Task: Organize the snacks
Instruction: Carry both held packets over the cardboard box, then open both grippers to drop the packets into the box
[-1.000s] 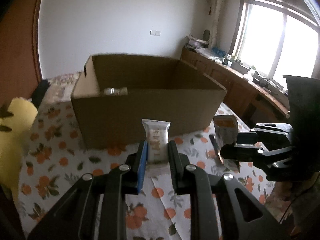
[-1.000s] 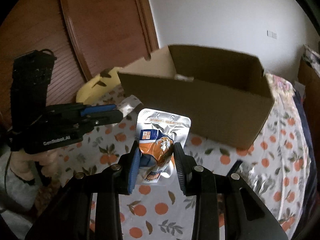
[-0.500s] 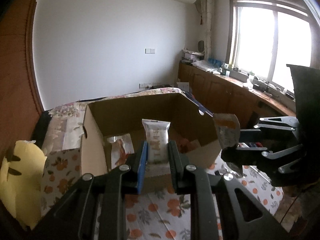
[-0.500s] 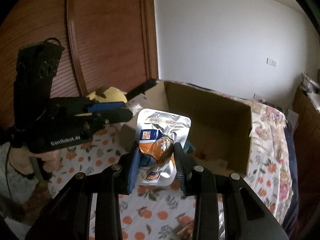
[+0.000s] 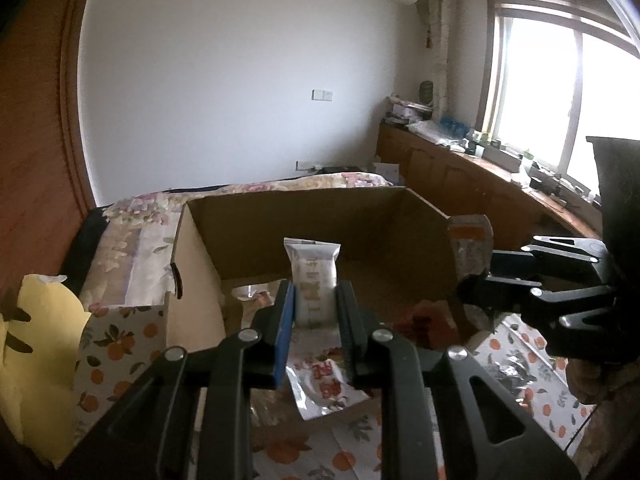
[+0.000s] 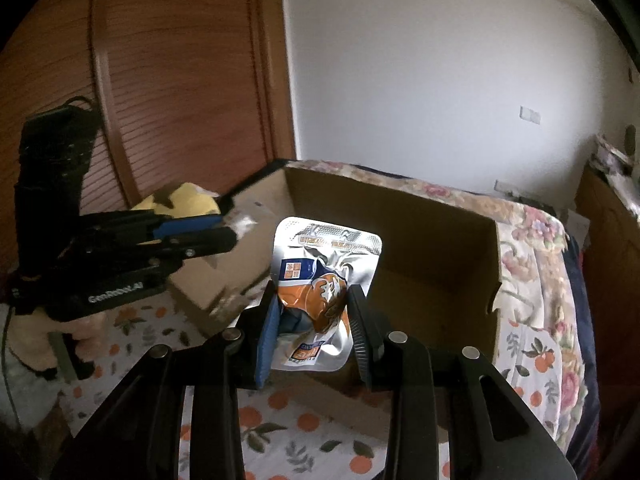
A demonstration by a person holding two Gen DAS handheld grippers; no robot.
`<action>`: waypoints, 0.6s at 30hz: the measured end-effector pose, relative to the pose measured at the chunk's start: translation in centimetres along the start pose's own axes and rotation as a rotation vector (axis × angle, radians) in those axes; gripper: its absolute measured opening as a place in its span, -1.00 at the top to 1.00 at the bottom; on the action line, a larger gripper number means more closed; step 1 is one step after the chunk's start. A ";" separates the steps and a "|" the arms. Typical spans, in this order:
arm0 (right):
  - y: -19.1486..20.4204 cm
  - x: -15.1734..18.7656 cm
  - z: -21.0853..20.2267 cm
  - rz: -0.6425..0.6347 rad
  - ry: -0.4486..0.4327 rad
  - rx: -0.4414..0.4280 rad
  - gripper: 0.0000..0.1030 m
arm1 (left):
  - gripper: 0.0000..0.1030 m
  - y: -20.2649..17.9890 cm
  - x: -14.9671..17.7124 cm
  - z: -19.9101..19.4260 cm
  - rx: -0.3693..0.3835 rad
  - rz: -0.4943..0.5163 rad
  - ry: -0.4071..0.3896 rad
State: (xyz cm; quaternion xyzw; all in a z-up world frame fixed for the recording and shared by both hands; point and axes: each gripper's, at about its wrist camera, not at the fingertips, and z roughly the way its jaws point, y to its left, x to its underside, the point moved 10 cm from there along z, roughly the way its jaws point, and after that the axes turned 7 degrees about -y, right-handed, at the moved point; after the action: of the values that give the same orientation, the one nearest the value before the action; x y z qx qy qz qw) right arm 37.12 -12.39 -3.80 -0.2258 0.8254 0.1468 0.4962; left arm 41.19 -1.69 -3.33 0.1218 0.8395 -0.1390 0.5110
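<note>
Two grippers hang over an open cardboard box (image 5: 304, 216) that stands on a tablecloth printed with oranges (image 5: 116, 344).

From the left wrist camera, the left gripper (image 5: 314, 308) has its fingers drawn narrow on a small white snack packet (image 5: 313, 276), which stands upright between the pads above the box's near edge. Below it, inside the box, lies a silver packet with red lettering (image 5: 326, 384), and another crinkled wrapper (image 5: 256, 296) lies further back on the box floor. At the right side of this view the right gripper (image 5: 476, 276) reaches in over the box's right wall, pinching a silver and orange pouch (image 5: 470, 248). A yellow plush toy (image 5: 36, 344) lies at the left edge, beside the box.

From the right wrist camera, the right gripper (image 6: 314, 316) clamps the silver and orange pouch (image 6: 324, 280) by its middle, the foil crumpled between the pads and its top seal pointing up, in front of the box's open interior (image 6: 420, 248). The left gripper (image 6: 228, 232) enters from the left, with the white packet (image 6: 244, 220) at its tips over the box's left wall. The plush toy (image 6: 188, 200) shows behind it, in front of a slatted wooden door (image 6: 180, 72).
</note>
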 end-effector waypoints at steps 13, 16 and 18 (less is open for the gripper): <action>-1.9 2.7 2.0 0.050 0.063 0.028 0.33 | 0.31 0.1 1.5 1.0 -0.010 -0.032 -0.001; -2.1 2.8 2.0 0.053 0.059 0.029 0.30 | 0.22 -0.5 1.8 0.6 -0.007 -0.021 0.002; -2.0 2.9 1.9 0.064 0.061 0.024 0.13 | 0.18 -1.0 1.9 0.2 -0.017 -0.002 -0.004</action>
State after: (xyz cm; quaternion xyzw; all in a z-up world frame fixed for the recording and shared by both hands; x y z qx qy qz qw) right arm 38.48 -13.89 -7.26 -0.1978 0.8485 0.1457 0.4686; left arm 40.17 -2.63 -5.00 0.1162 0.8397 -0.1328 0.5136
